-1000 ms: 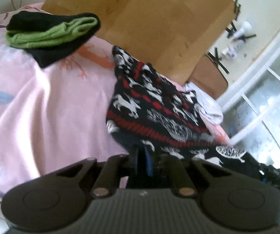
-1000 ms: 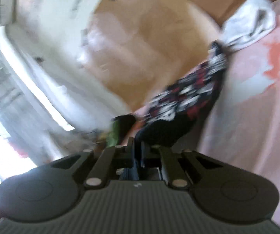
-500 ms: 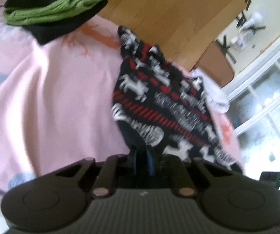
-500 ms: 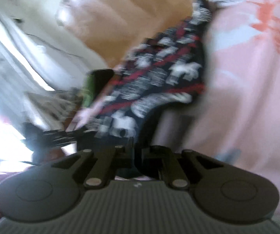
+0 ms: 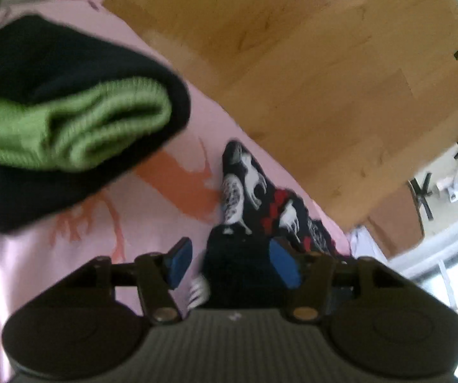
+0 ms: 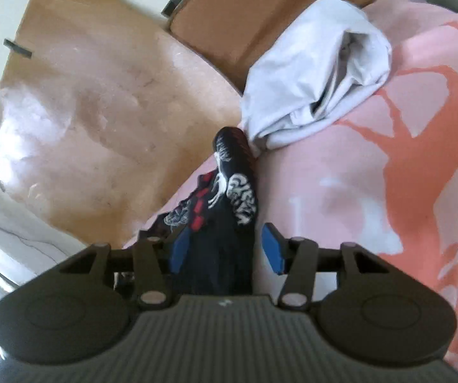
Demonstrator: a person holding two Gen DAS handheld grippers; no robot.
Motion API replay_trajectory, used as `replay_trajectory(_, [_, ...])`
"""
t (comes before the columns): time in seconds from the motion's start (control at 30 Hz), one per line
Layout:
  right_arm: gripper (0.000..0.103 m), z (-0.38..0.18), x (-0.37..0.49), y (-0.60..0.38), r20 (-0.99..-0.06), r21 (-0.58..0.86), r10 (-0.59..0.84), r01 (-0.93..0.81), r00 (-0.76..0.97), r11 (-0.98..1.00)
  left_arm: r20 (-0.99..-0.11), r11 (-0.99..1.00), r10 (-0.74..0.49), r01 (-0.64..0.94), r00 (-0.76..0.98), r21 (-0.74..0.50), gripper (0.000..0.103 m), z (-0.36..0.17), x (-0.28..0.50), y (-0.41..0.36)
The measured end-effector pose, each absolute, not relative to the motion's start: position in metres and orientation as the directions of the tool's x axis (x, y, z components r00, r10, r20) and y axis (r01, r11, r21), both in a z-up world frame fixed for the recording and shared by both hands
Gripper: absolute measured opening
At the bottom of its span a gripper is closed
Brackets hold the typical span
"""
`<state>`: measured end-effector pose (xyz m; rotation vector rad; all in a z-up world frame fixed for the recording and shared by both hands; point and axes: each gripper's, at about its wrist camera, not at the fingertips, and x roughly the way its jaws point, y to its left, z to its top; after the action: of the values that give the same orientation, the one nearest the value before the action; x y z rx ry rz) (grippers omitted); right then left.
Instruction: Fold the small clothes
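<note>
Patterned knit garment (image 5: 254, 198) lay along the edge of the bed, on the pink printed bedsheet (image 5: 69, 255); black with red bands and white animal figures. It ran lengthwise between both claws.

Left claw (image 5: 233, 263): jaws opening, blue pads standing clear of the cloth, which lay between them. Right claw (image 6: 225, 250): the same, jaws opening, garment (image 6: 229, 198) between the pads and not pinched.

Handling, as judged: soft, light, limp knit; would sag and bunch, not slippery, not fragile. Best taken at a corner or hem edge, one claw per end, and kept taut.

Nearby: folded black and green knit (image 5: 69, 121) on the sheet; crumpled white cloth (image 6: 312, 73) touching the garment's far end.

Writing: white marks on the knit looked like lettering, unreadable. No brand or label legible.
</note>
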<state>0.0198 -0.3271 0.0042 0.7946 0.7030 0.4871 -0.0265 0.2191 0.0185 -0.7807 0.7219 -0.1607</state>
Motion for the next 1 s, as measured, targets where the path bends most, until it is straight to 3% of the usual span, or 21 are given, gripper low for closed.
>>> replay_trajectory(0.03, [0.054,0.002,0.013,-0.331,-0.358,0.791,0.659,-0.161,0.661,0.591,-0.524,0.712,-0.407,-0.099,0.748,-0.695,0.056,0.014,-0.030,0.219])
replay_trajectory(0.23, [0.054,-0.009,-0.013,-0.333,-0.429,0.742,0.645,-0.160,0.633,0.651,-0.575,0.769,-0.417,-0.064,0.704,-0.636,0.058,0.001,-0.041,0.202])
replay_trajectory(0.33, [0.053,-0.007,-0.021,-0.317,-0.429,0.704,0.656,-0.224,0.622,0.674,-0.587,0.819,-0.393,-0.021,0.708,-0.573,0.052,0.006,-0.042,0.187])
replay_trajectory(0.37, [0.048,-0.007,-0.019,-0.310,-0.441,0.686,0.661,-0.246,0.607,0.685,-0.593,0.835,-0.384,-0.008,0.708,-0.551,0.038,0.007,-0.040,0.182])
replay_trajectory(0.4, [0.019,-0.009,-0.017,-0.298,-0.465,0.652,0.656,-0.272,0.594,0.708,-0.600,0.849,-0.382,0.010,0.703,-0.528,0.024,0.007,-0.039,0.177])
replay_trajectory(0.43, [0.011,-0.007,-0.019,-0.289,-0.488,0.604,0.634,-0.292,0.599,0.741,-0.613,0.858,-0.381,0.017,0.692,-0.514,0.009,0.007,-0.039,0.174])
replay_trajectory(0.6, [0.010,0.012,-0.048,-0.290,-0.474,0.514,0.604,-0.356,0.640,0.780,-0.619,0.847,-0.406,0.022,0.672,-0.531,0.009,0.009,-0.063,0.184])
replay_trajectory(0.73, [0.010,0.004,-0.073,-0.289,-0.541,0.479,0.595,-0.364,0.594,0.799,-0.645,0.848,-0.397,-0.007,0.653,-0.529,0.009,0.004,-0.084,0.196])
replay_trajectory(0.83, [0.010,-0.014,-0.074,-0.297,-0.538,0.525,0.590,-0.308,0.602,0.793,-0.667,0.849,-0.380,-0.045,0.641,-0.526,0.018,-0.012,-0.080,0.199])
replay_trajectory(0.9, [0.015,-0.014,-0.067,-0.305,-0.525,0.589,0.612,-0.266,0.592,0.763,-0.657,0.843,-0.384,-0.045,0.649,-0.536,0.020,-0.010,-0.077,0.200])
replay_trajectory(0.97, [0.023,0.002,-0.070,-0.313,-0.493,0.548,0.580,-0.286,0.648,0.786,-0.642,0.859,-0.353,-0.035,0.681,-0.510,0.035,0.000,-0.079,0.203])
replay_trajectory(1.0, [0.034,0.012,-0.074,-0.315,-0.473,0.514,0.555,-0.298,0.684,0.805,-0.616,0.865,-0.338,-0.024,0.712,-0.501,0.036,0.008,-0.081,0.205])
